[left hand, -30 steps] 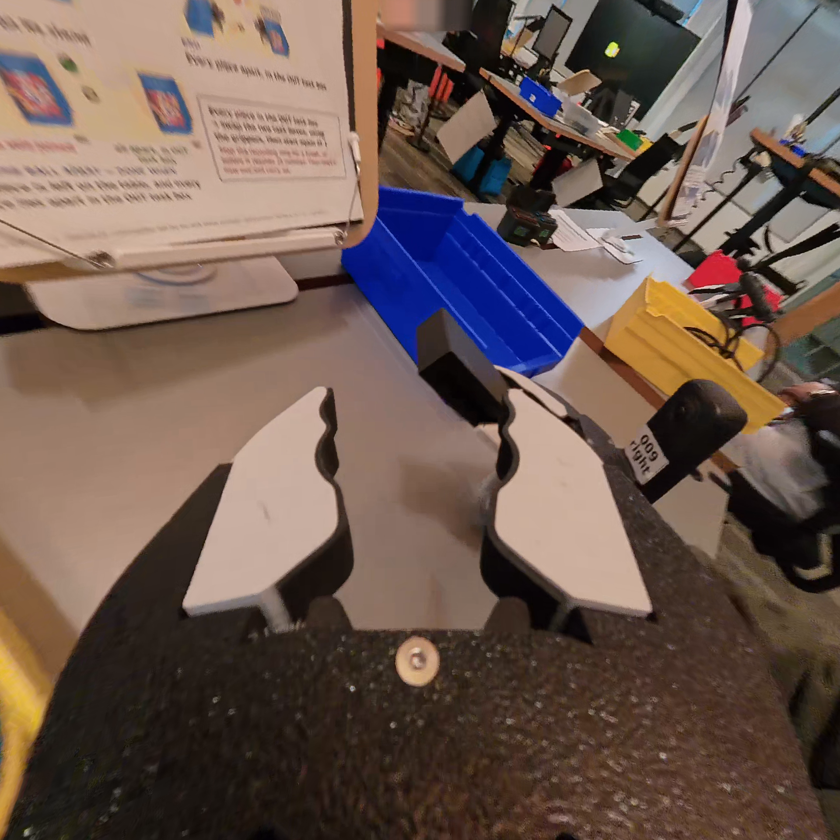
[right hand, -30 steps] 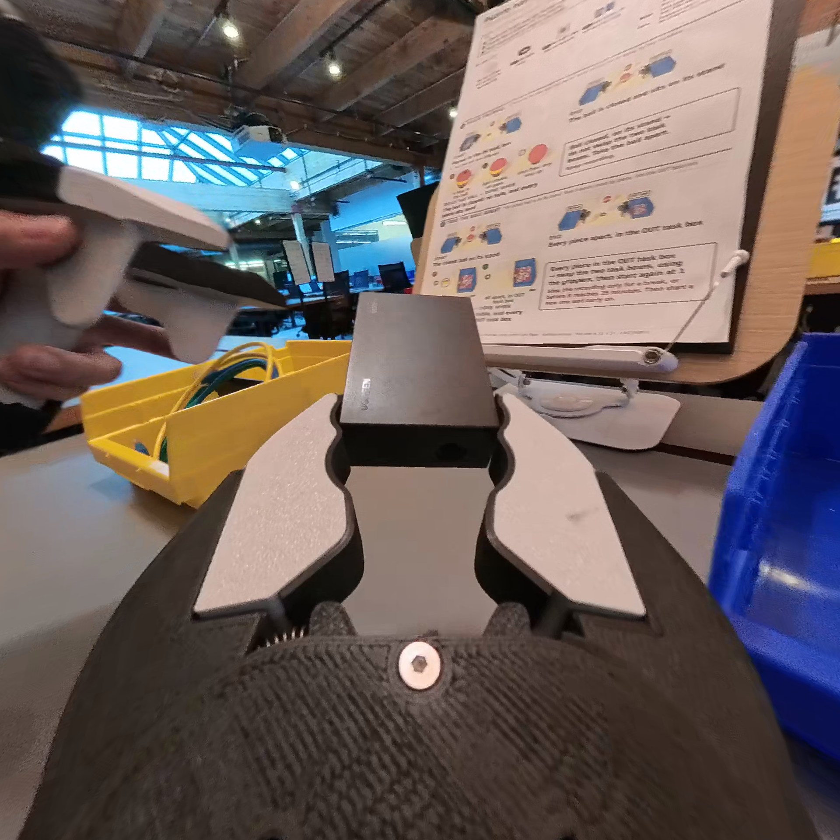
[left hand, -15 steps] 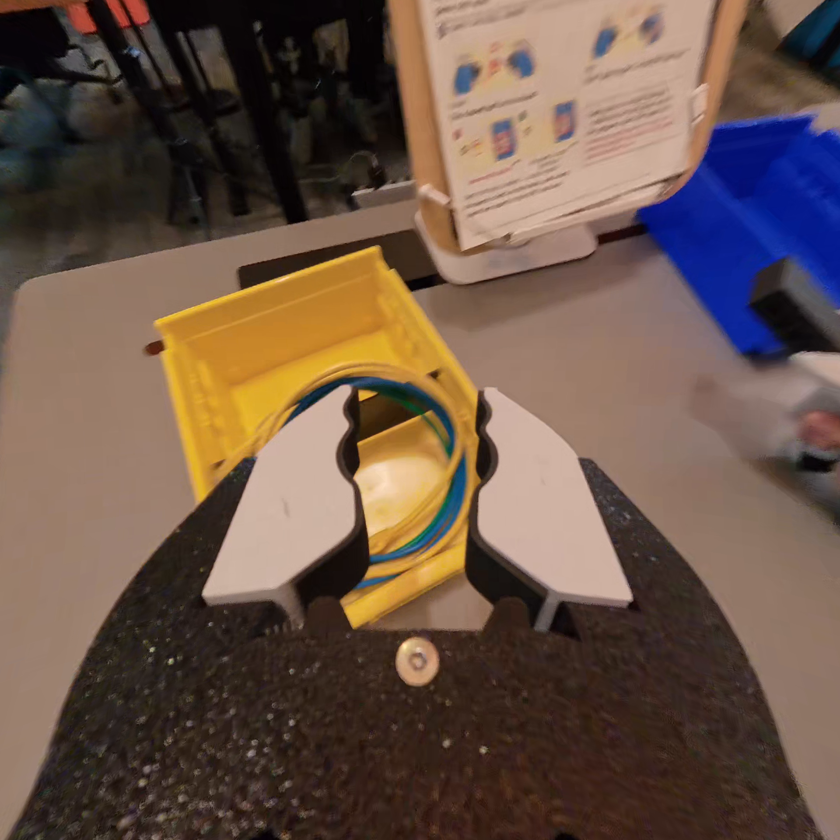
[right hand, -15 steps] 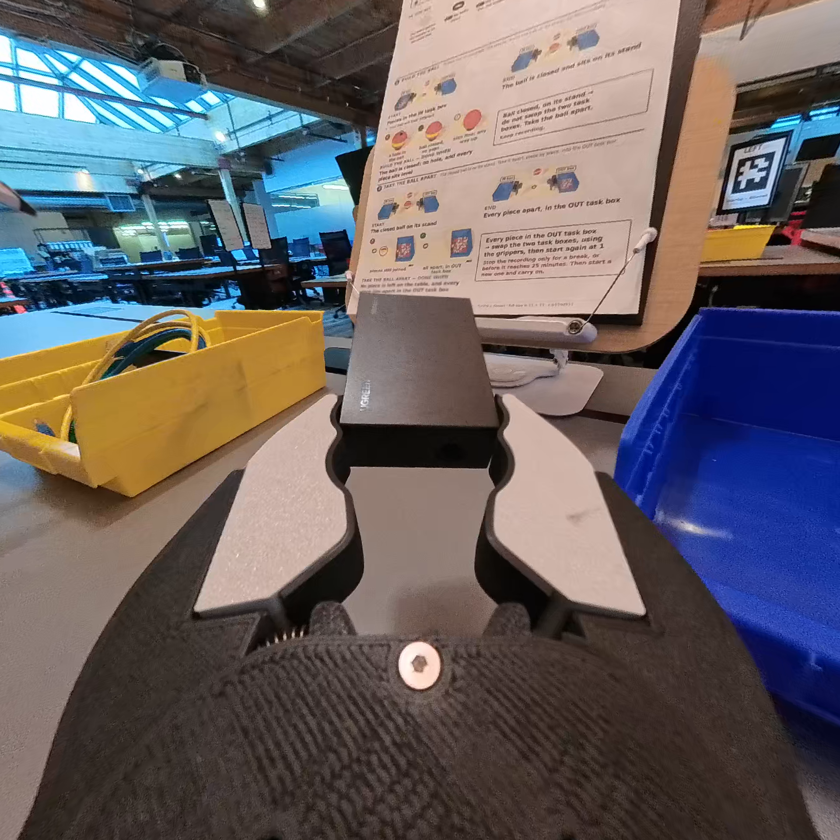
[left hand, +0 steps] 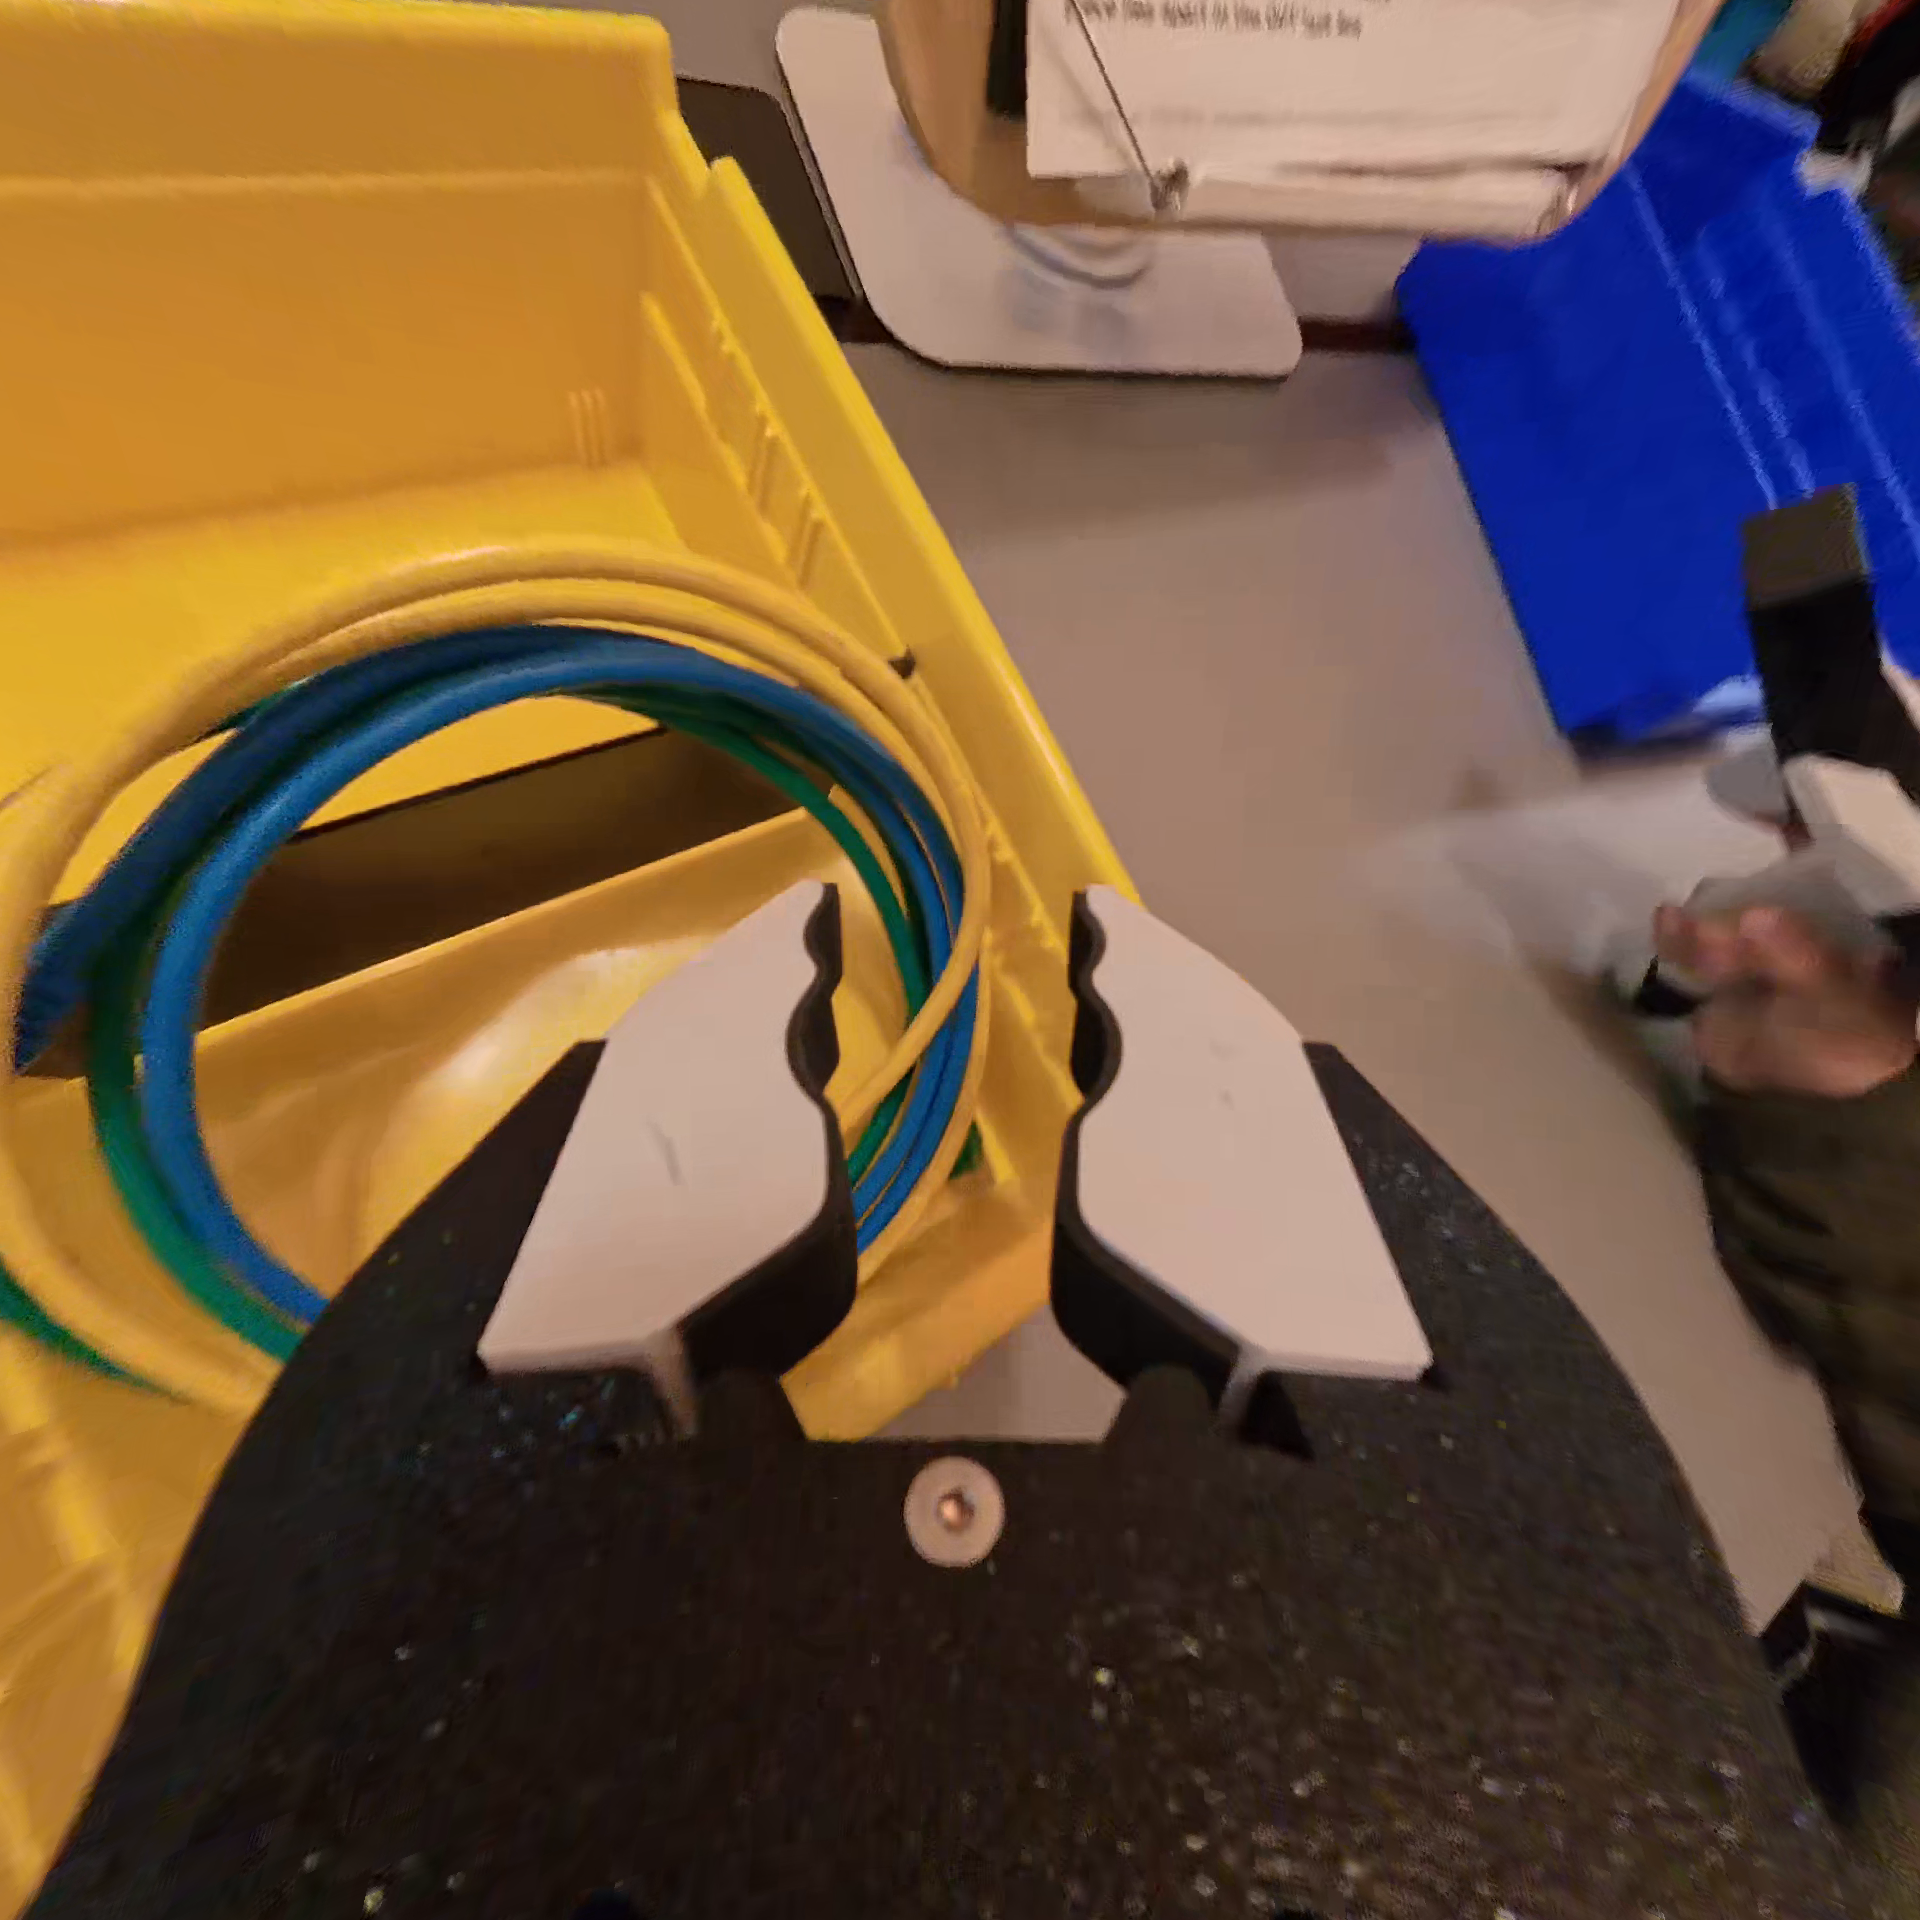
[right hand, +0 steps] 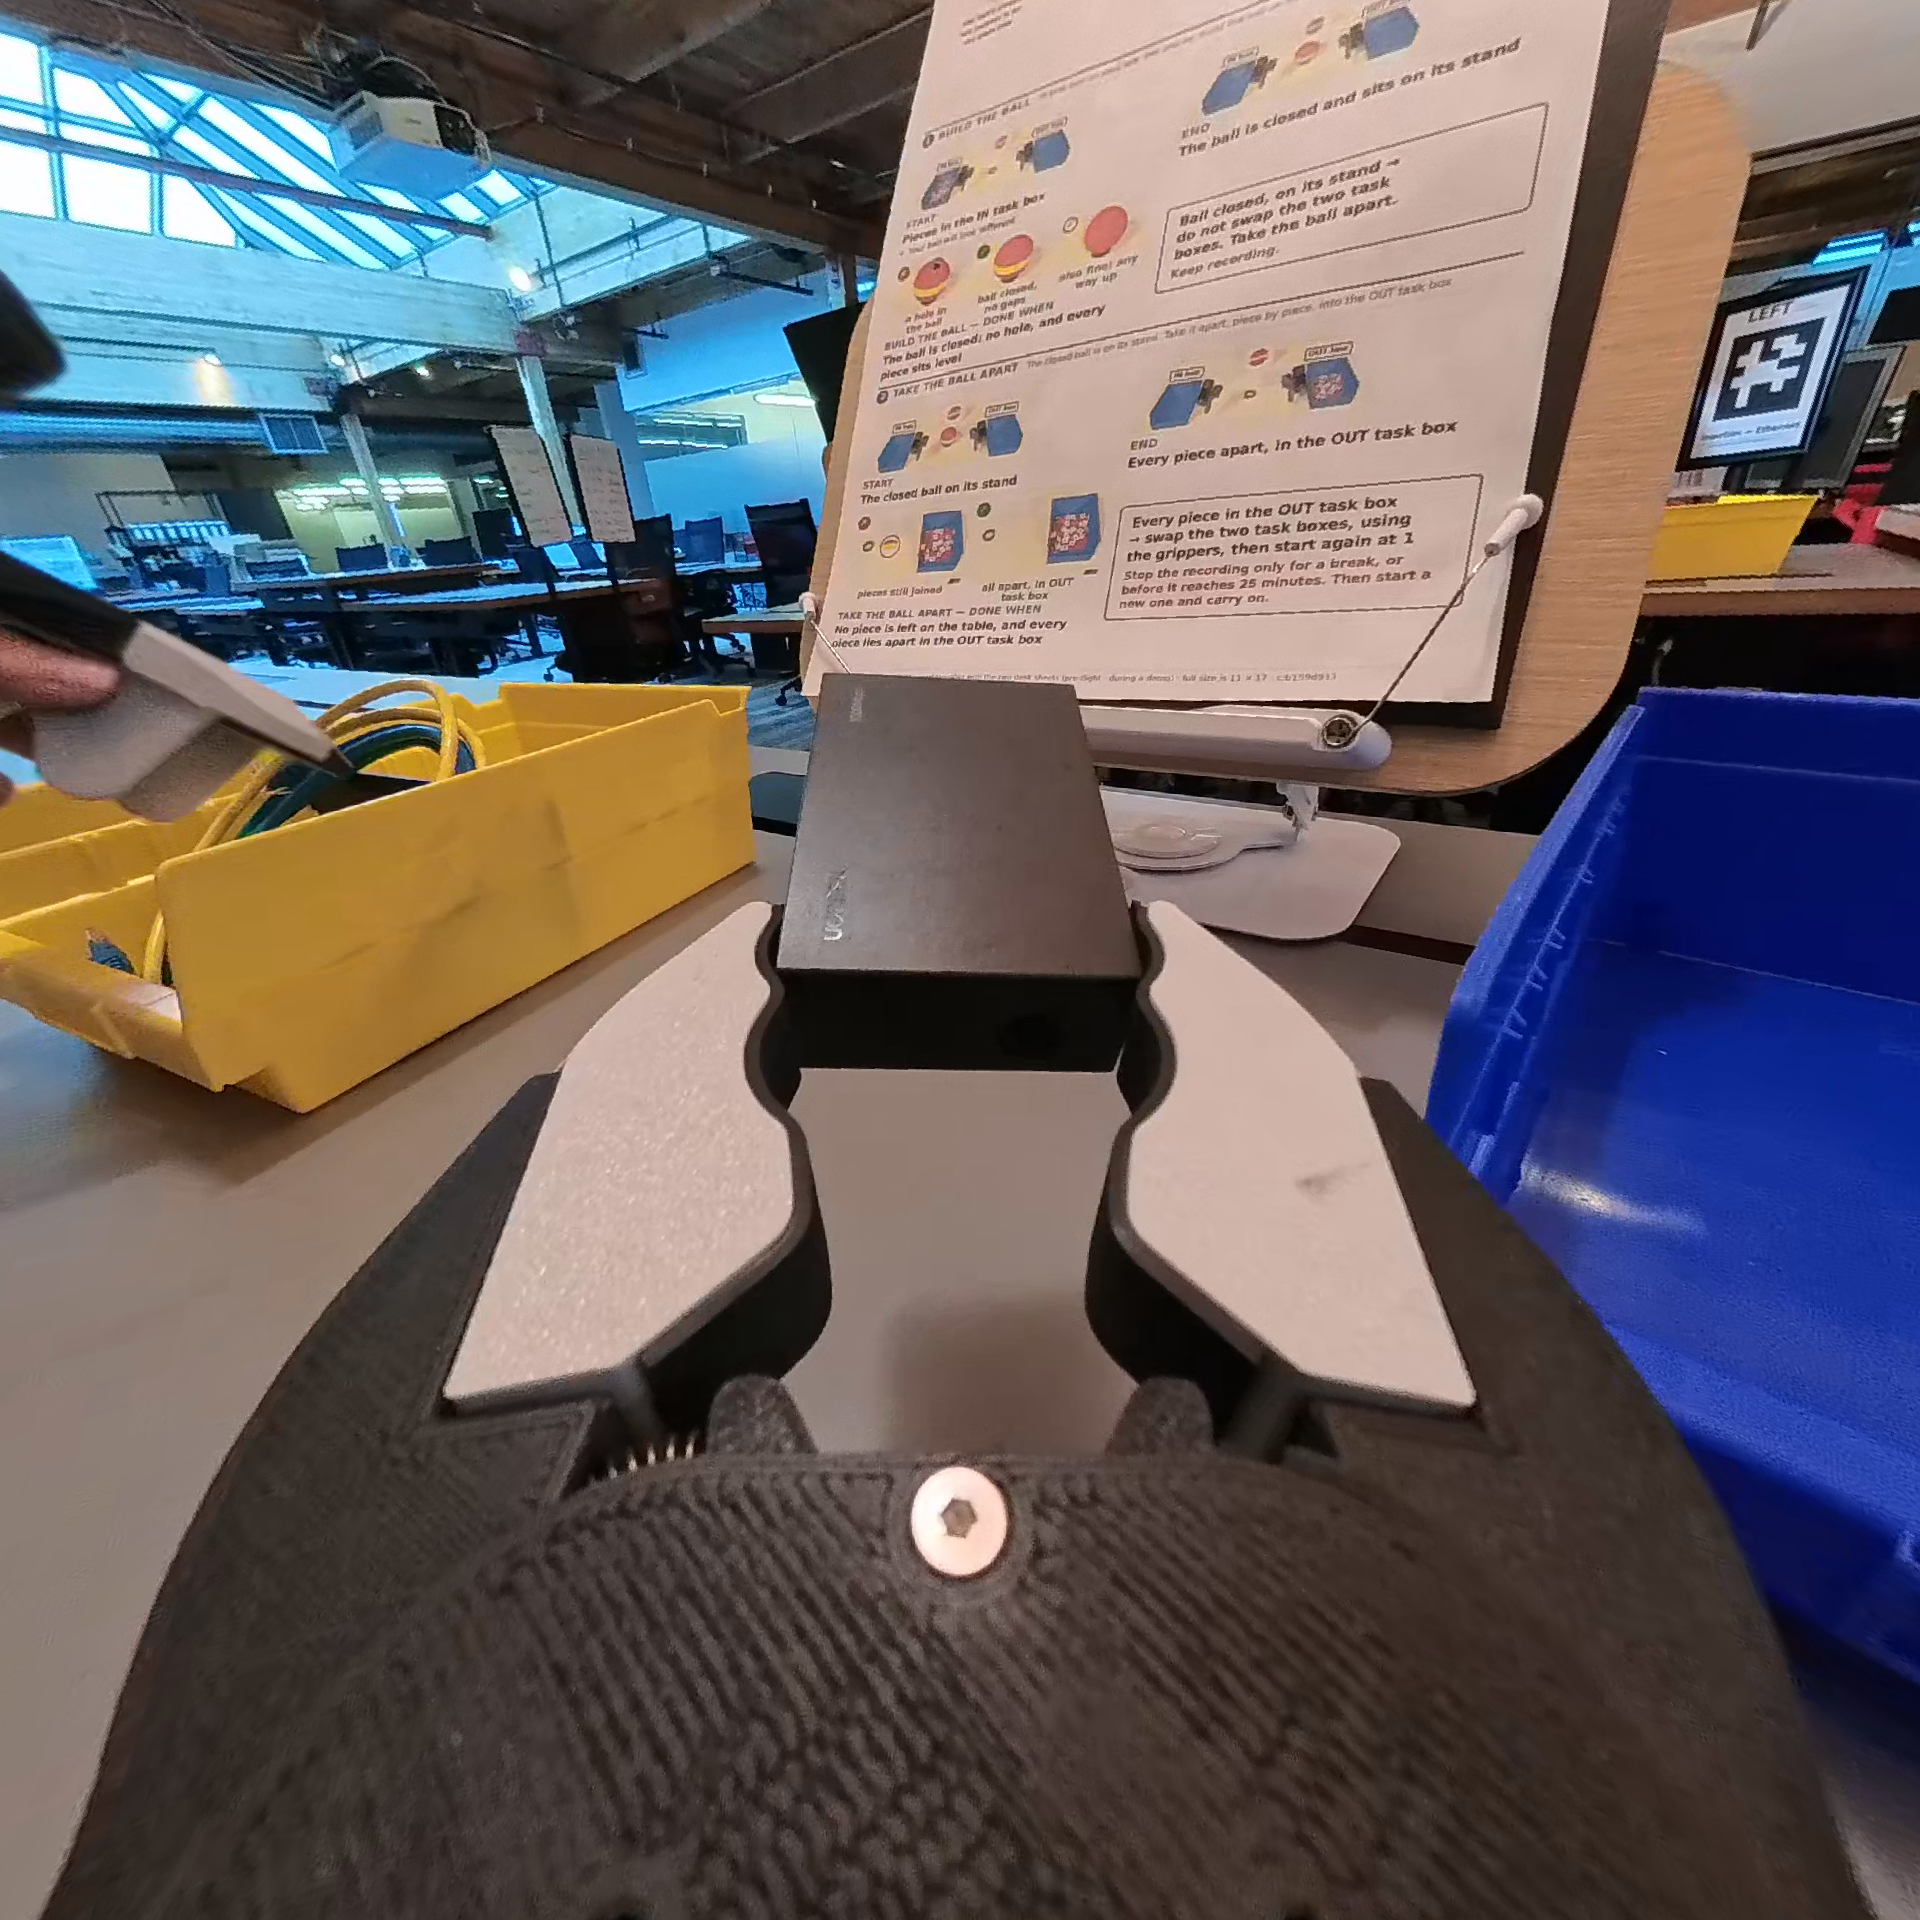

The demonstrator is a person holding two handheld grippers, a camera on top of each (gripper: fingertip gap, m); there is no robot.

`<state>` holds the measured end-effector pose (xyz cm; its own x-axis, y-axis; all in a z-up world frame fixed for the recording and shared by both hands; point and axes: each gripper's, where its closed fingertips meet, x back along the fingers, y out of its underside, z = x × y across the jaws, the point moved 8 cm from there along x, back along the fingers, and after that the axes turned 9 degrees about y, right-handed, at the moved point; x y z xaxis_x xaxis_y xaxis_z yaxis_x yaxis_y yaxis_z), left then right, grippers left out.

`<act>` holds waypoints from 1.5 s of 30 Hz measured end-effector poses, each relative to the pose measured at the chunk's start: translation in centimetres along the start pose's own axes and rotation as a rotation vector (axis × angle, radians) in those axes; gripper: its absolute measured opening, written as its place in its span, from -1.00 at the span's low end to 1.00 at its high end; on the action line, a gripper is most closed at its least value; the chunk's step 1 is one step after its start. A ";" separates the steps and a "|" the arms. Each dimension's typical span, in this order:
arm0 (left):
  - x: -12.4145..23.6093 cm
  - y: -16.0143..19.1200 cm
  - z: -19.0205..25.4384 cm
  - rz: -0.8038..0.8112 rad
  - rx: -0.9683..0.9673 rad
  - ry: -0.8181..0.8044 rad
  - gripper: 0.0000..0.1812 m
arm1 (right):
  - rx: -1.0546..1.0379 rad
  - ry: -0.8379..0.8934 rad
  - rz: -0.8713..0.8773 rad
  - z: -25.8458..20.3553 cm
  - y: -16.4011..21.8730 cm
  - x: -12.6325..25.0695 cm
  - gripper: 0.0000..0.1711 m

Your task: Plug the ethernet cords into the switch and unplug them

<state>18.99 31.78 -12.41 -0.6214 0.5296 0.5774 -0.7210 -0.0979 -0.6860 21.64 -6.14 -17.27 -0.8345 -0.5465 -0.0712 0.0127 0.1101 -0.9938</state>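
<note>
My right gripper (right hand: 956,925) is shut on the black switch (right hand: 951,831) and holds it just above the grey table; the switch (left hand: 1808,582) also shows at the right edge of the left wrist view. Coiled yellow, blue and green ethernet cords (left hand: 582,665) lie in the yellow bin (left hand: 343,332). My left gripper (left hand: 951,914) is open and empty, low over the bin's right wall with the coil's right side between its fingers. It shows at the left of the right wrist view (right hand: 239,717), its tips at the cords (right hand: 405,727).
A blue bin (right hand: 1704,1039) stands to the right, also seen in the left wrist view (left hand: 1621,416). An instruction sheet on a wooden stand (right hand: 1226,343) with a white base (left hand: 1049,281) is at the back. Grey table (left hand: 1247,623) lies between the bins.
My left gripper swung left from near the switch to the yellow bin and dropped close onto the cord coil. My right gripper kept the switch and shifted slightly.
</note>
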 end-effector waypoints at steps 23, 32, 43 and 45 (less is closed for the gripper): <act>5.2 -4.5 4.4 0.216 -0.156 -0.097 -0.93 | -0.025 -0.016 -0.005 0.2 0.0 -0.2 -0.28; 11.7 -6.4 9.3 0.263 -0.296 -0.077 -0.94 | -0.018 -0.022 -0.001 0.1 0.0 -0.1 -0.28; 19.5 -6.6 22.3 0.364 -0.631 0.300 -0.94 | -0.018 -0.024 0.002 0.1 0.0 -0.1 -0.28; 19.2 -5.4 24.2 0.261 -0.706 0.416 -0.94 | -0.043 -0.016 0.009 0.4 -0.1 0.1 -0.28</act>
<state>3.52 22.10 13.06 -0.4782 0.8423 0.2487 -0.1250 0.2150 -0.9686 21.83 -6.55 -17.26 -0.8255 -0.5585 -0.0819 -0.0036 0.1502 -0.9887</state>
